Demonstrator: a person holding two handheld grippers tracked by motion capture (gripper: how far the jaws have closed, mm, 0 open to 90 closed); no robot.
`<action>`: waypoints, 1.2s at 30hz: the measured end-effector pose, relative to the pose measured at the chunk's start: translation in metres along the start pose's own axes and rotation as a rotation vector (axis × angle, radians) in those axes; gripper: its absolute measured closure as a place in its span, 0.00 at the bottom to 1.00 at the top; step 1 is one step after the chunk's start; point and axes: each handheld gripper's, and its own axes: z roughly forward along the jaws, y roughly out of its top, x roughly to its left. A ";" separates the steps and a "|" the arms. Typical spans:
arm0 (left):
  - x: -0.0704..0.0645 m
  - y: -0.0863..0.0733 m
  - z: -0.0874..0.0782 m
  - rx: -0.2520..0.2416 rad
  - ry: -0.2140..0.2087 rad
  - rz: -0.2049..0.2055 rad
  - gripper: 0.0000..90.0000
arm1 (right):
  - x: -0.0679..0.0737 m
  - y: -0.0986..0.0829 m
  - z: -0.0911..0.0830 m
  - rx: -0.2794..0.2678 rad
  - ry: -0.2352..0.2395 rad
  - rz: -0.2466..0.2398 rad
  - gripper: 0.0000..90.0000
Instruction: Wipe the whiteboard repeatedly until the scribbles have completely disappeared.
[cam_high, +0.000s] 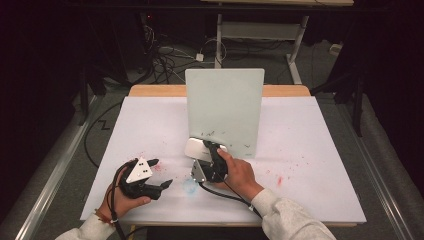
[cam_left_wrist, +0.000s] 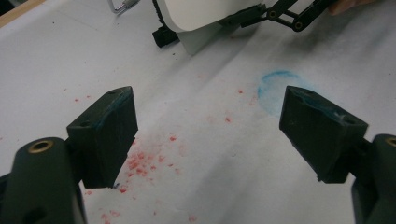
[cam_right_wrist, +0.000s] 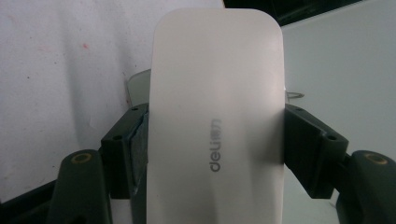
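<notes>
A white rounded eraser (cam_right_wrist: 217, 121) marked "deli" sits between the jaws of my right gripper (cam_right_wrist: 217, 149), which is shut on its two long sides. In the high view the eraser (cam_high: 197, 149) lies low at the foot of an upright white board (cam_high: 225, 110) in the middle of the table, held by the right gripper (cam_high: 206, 150). My left gripper (cam_high: 162, 172) hovers at the front left, open and empty. Its own view shows the left gripper (cam_left_wrist: 210, 130) wide apart over the stained paper, with the eraser (cam_left_wrist: 201, 11) at the top.
White paper (cam_high: 310, 150) covers the table and carries red specks (cam_left_wrist: 140, 163) and a faint blue ring (cam_left_wrist: 275, 86). The board (cam_right_wrist: 336, 60) rises just beyond the eraser. A wooden table edge (cam_high: 155, 90) shows at the back, with cables on the floor behind.
</notes>
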 end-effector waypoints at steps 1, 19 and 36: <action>0.000 0.000 0.000 0.002 0.003 0.002 0.20 | -0.002 -0.004 -0.002 0.013 0.025 0.001 0.34; -0.002 -0.001 -0.005 0.001 0.022 0.002 0.20 | -0.032 -0.105 -0.045 0.162 -0.037 0.023 0.34; -0.001 0.002 -0.002 -0.006 0.010 -0.002 0.20 | -0.021 -0.085 -0.034 0.135 -0.047 -0.032 0.34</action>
